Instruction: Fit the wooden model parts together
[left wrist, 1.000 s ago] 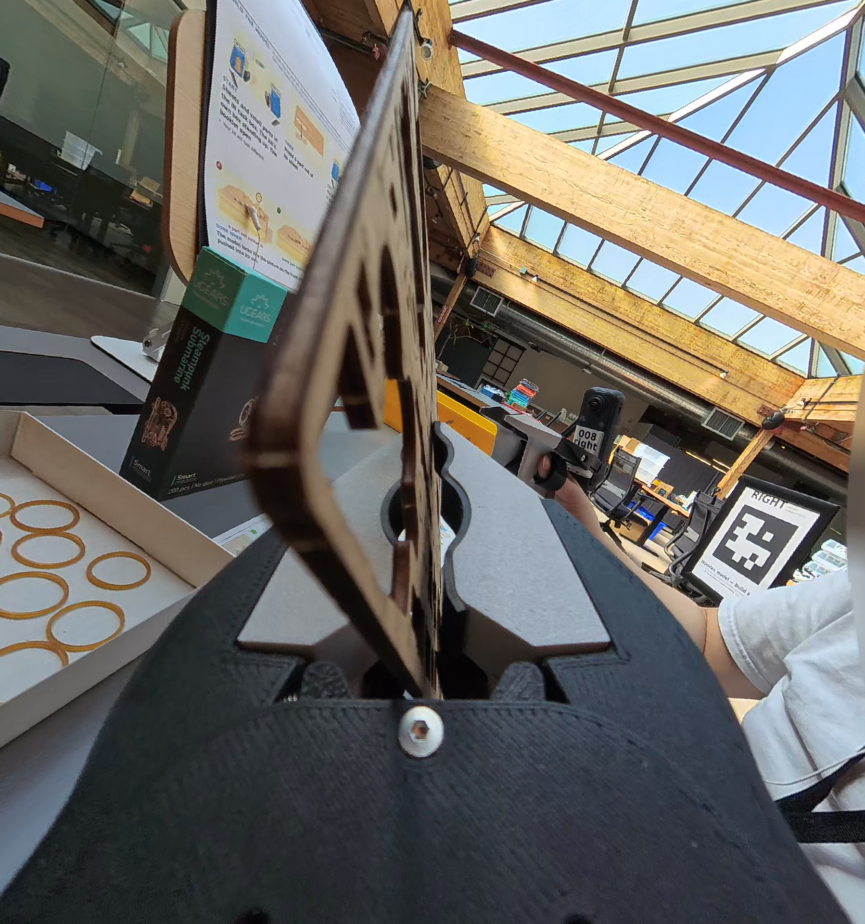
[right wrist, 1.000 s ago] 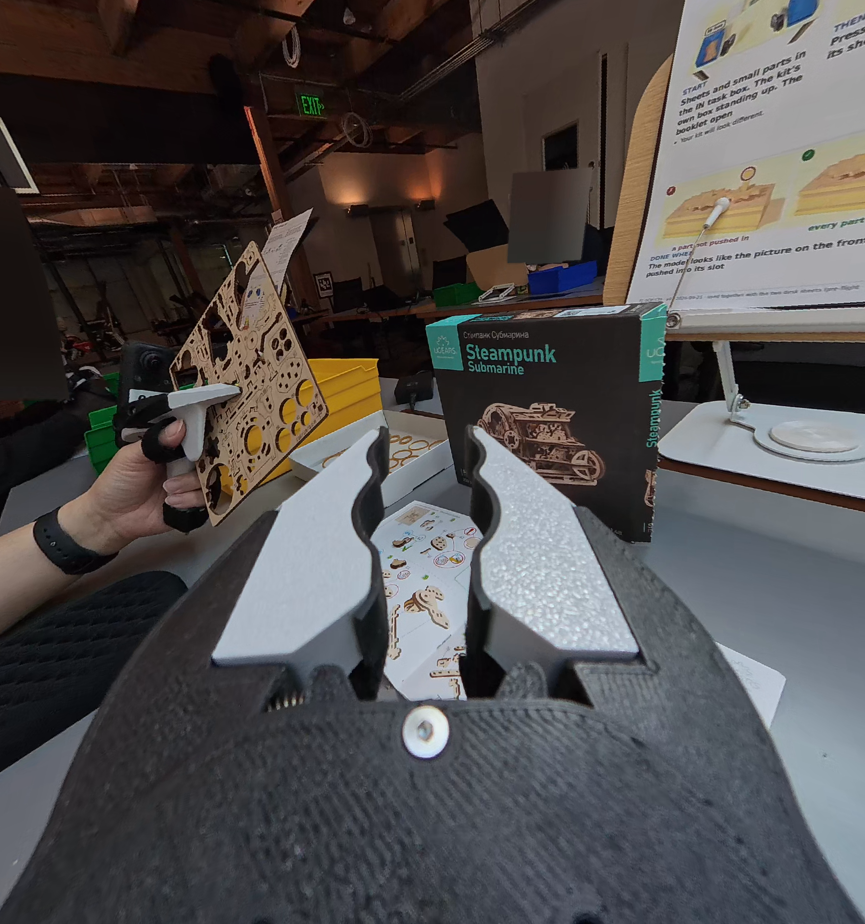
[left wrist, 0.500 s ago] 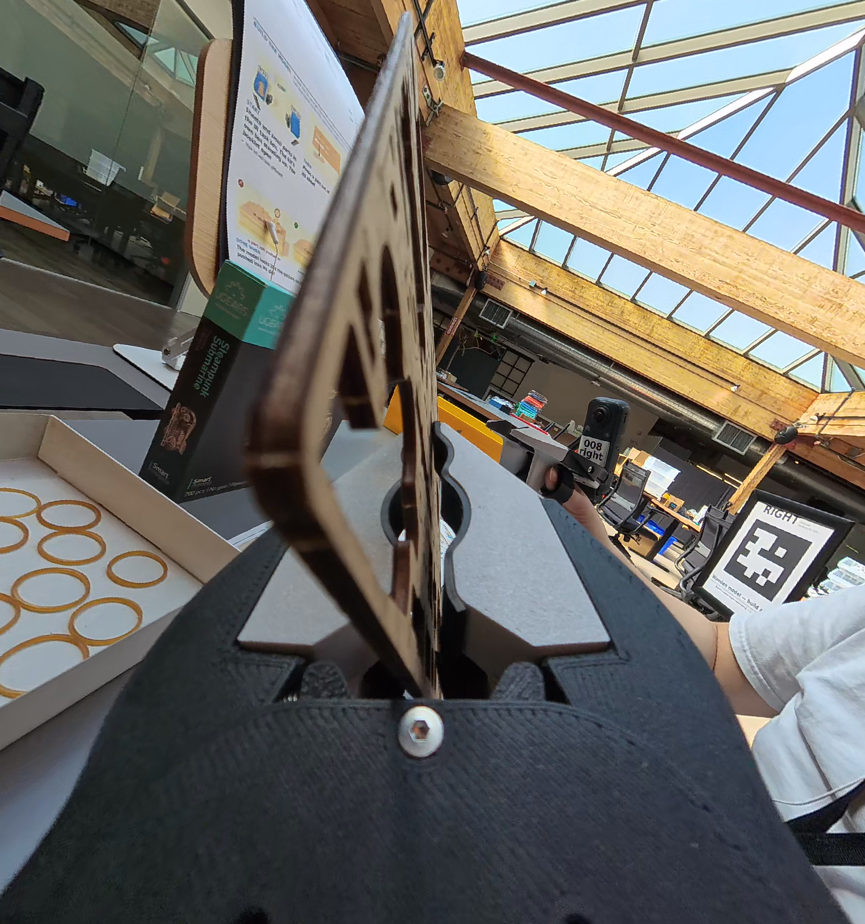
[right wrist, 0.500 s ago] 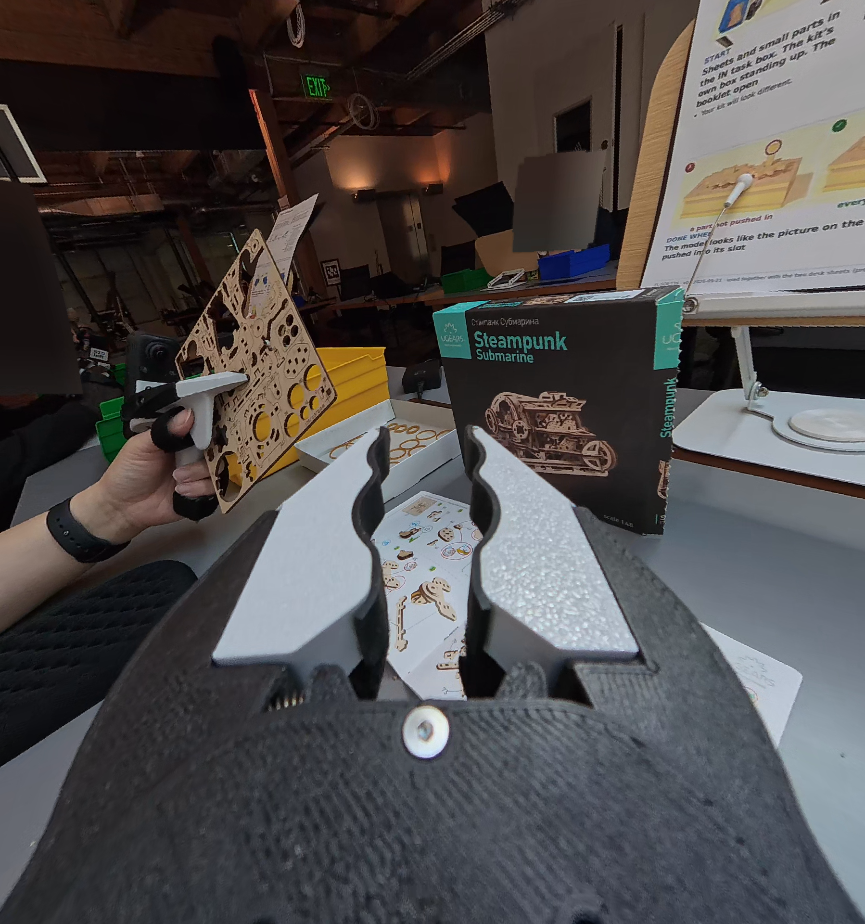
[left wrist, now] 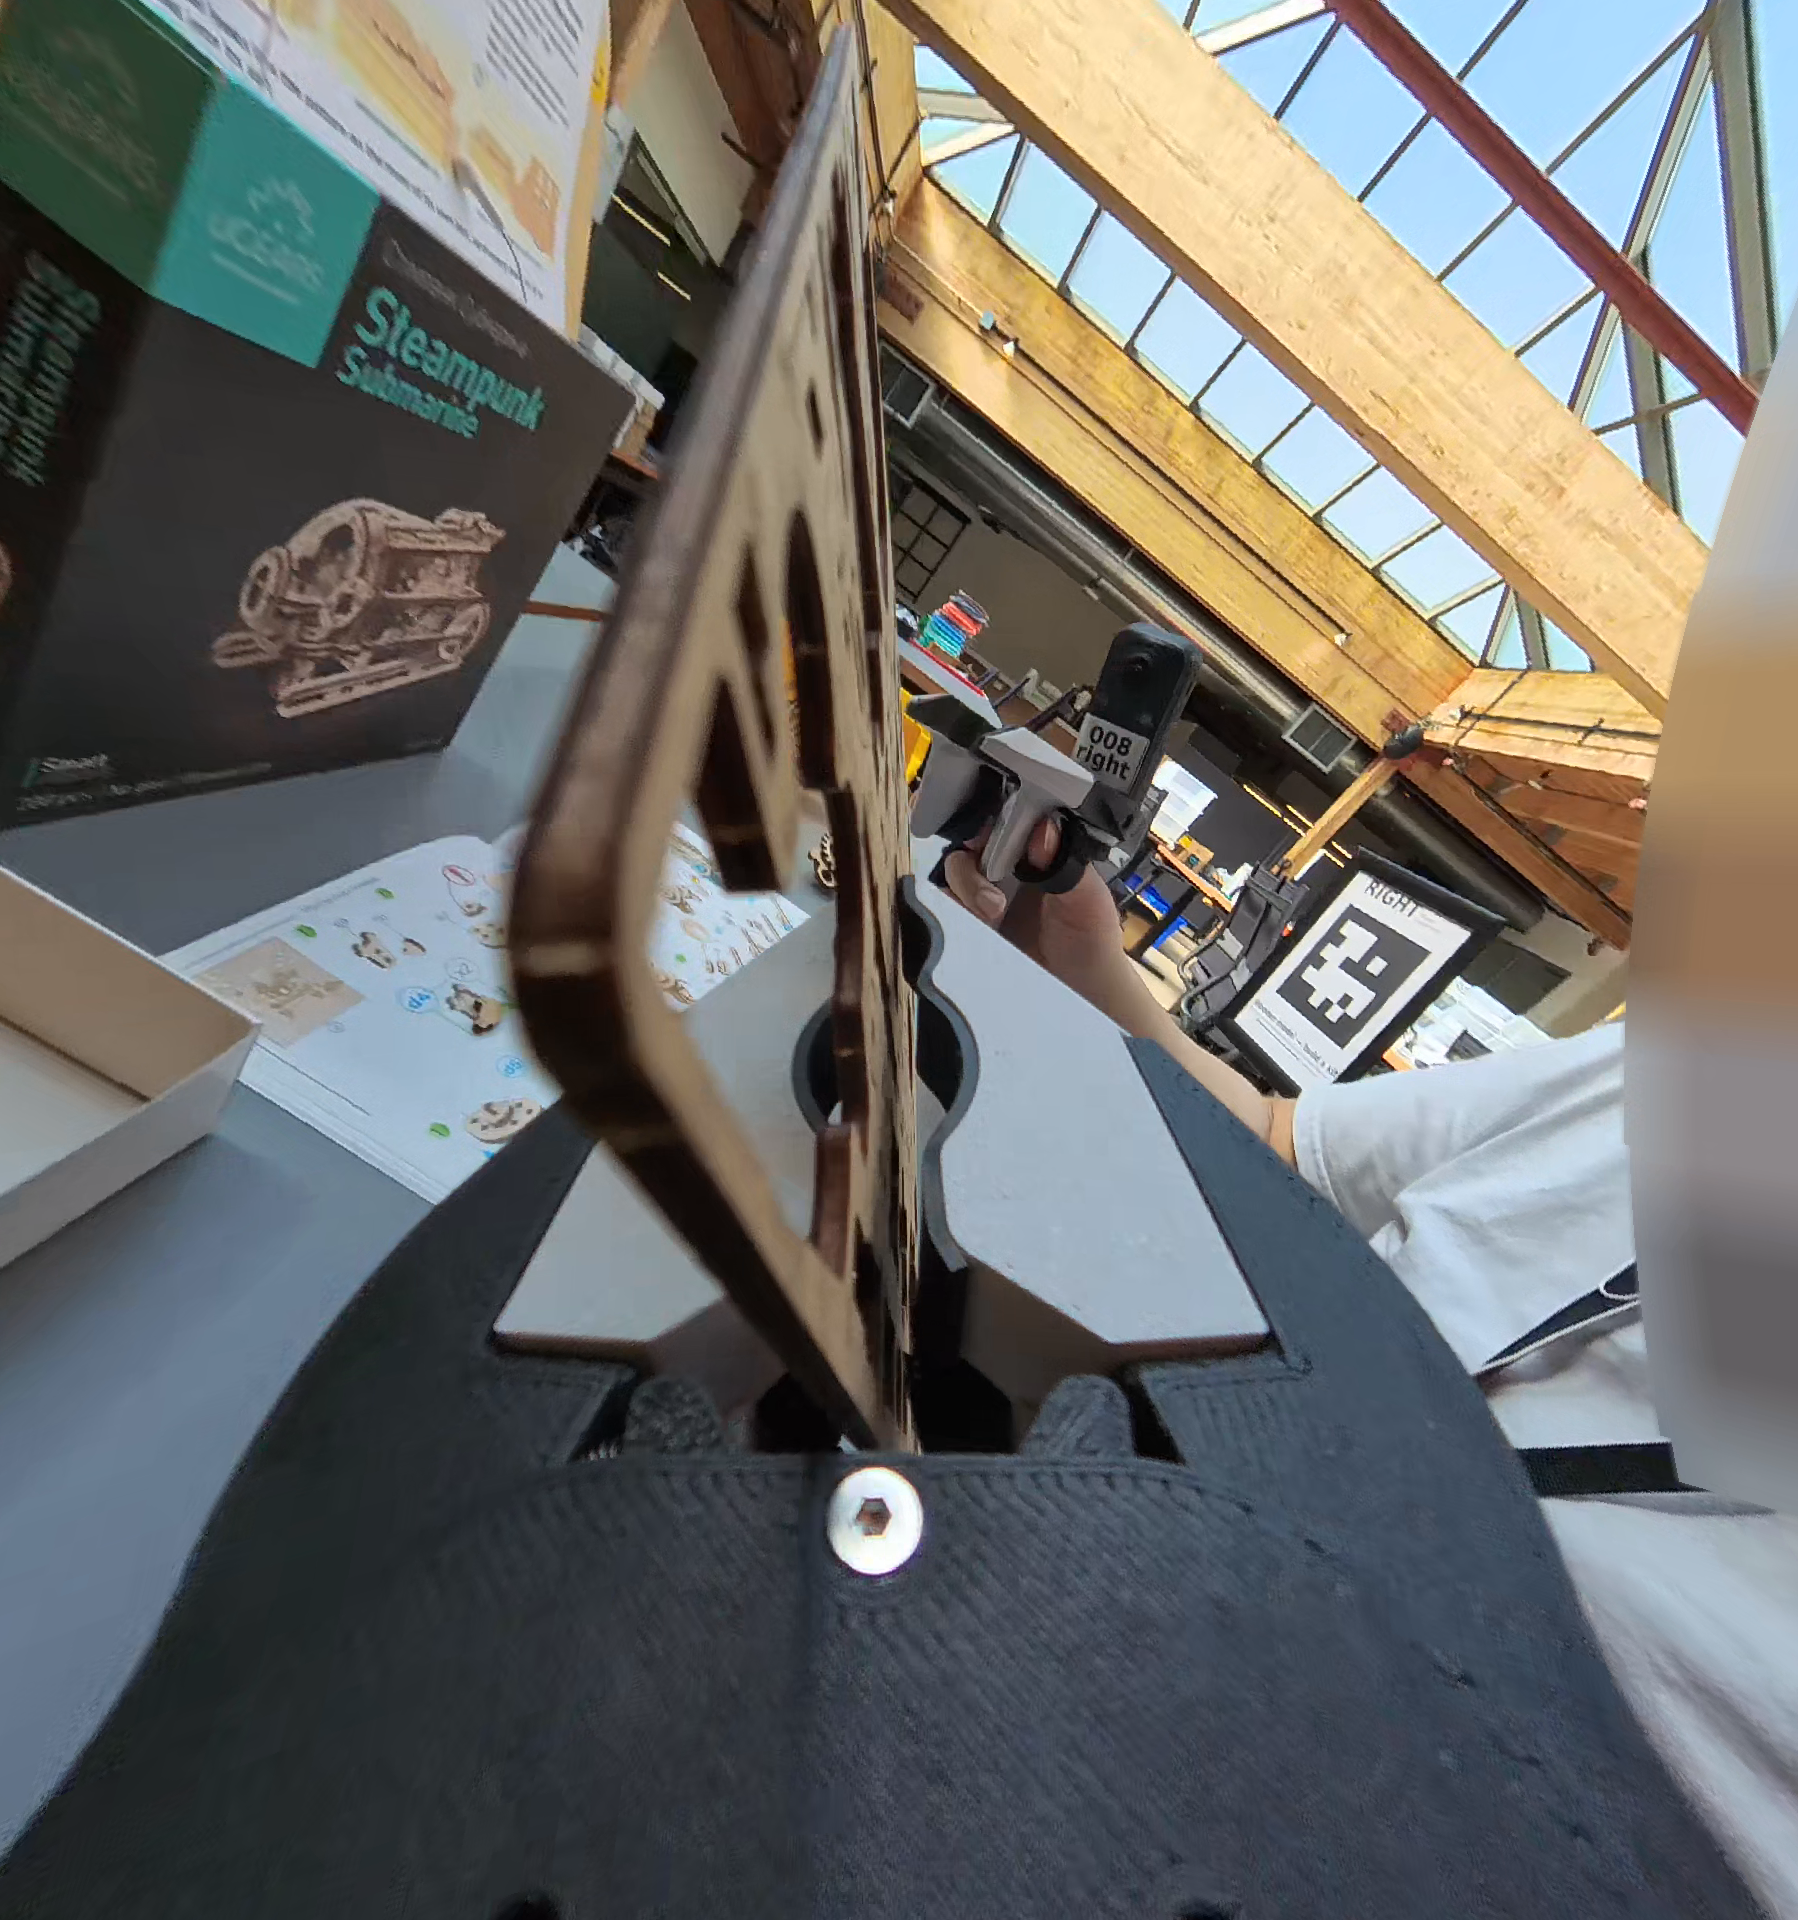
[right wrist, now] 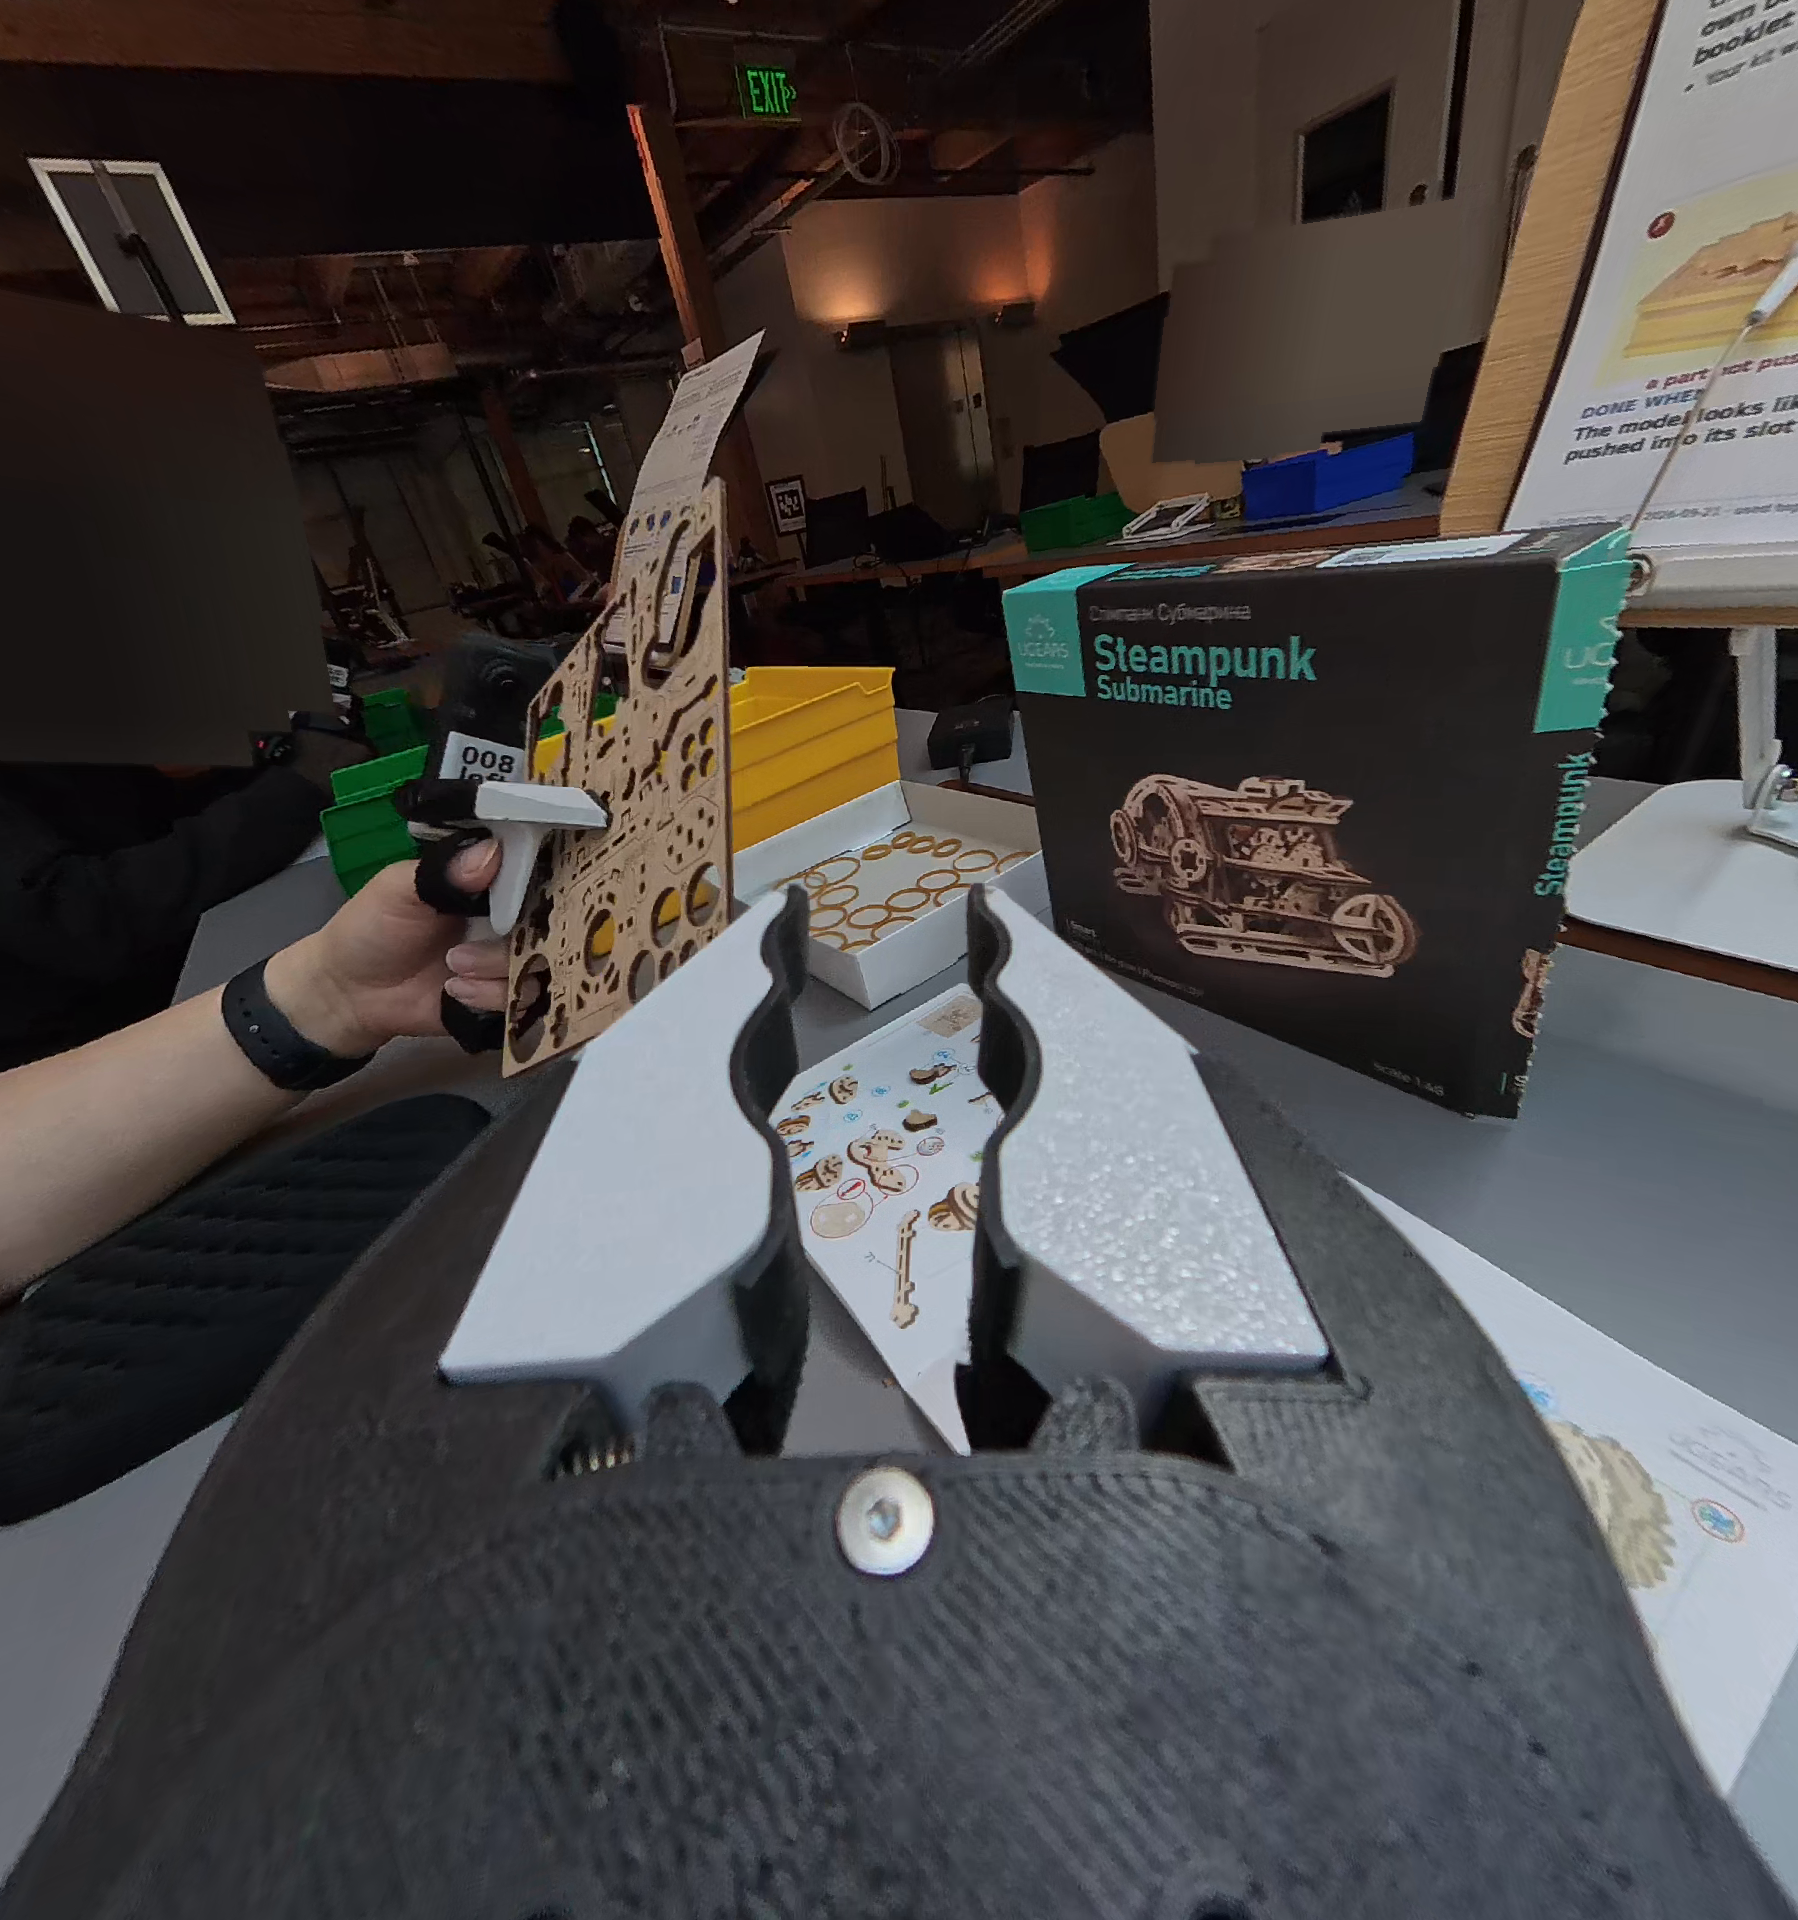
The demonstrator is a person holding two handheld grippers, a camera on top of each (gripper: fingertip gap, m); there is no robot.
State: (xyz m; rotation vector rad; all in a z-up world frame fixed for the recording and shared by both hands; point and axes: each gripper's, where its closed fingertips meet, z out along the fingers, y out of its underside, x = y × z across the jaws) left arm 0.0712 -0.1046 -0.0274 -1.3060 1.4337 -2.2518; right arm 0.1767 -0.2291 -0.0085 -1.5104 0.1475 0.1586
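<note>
Swinging my left gripper point(left wrist: 874, 1049) has turned the wooden sheet point(right wrist: 625, 790) edge-on toward my right gripper point(right wrist: 884, 1049). Left jaws pinch its lower edge upright above the surface; right jaws gape empty. No part is punched out or joined yet.

Each claw point(right wrist: 884, 1049) comprises a black textured body, one silver hex screw, and two pale grey fingers point(left wrist: 1082, 1174) edged with black wavy pads. Person wears white sleeve point(left wrist: 1446, 1174) and black wristband point(right wrist: 271, 1023).

Instruction board point(right wrist: 1726, 270) cut off (upper edge)
</note>
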